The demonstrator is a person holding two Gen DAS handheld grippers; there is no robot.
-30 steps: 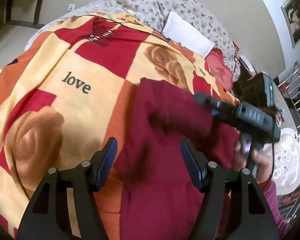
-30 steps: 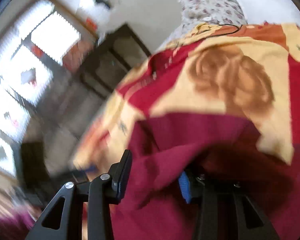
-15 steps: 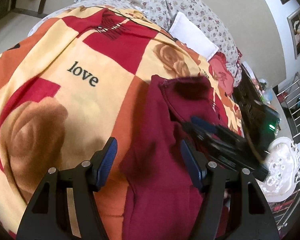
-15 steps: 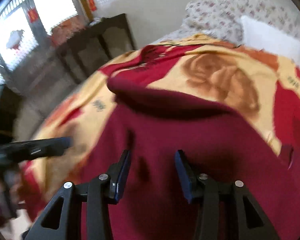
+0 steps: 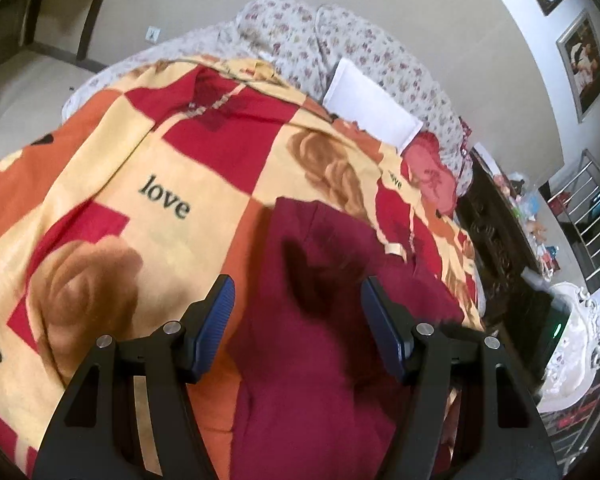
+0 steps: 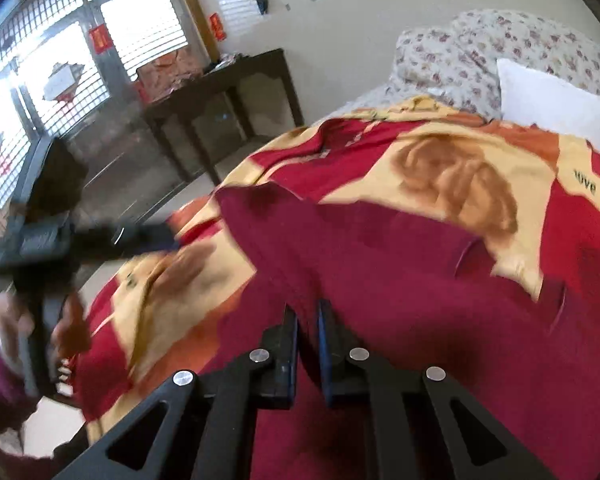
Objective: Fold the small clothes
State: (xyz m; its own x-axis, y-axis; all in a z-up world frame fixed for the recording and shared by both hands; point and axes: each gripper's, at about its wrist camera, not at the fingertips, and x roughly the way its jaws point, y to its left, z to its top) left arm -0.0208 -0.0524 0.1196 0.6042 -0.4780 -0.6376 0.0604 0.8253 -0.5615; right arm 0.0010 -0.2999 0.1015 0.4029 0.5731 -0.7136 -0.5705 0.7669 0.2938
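A dark red garment lies on the patterned blanket of the bed; it also fills the right wrist view. My left gripper is open and hovers above the garment's left part, holding nothing. My right gripper is shut on a fold of the garment near its front edge. The left gripper shows blurred at the left of the right wrist view, held in a hand.
A white pillow and a floral quilt lie at the bed's head. A dark cabinet stands beside the bed on the right. A dark wooden table stands by the windows.
My right gripper has closed from open onto the garment. It has left the left wrist view. The garment now lies flatter on the blanket.
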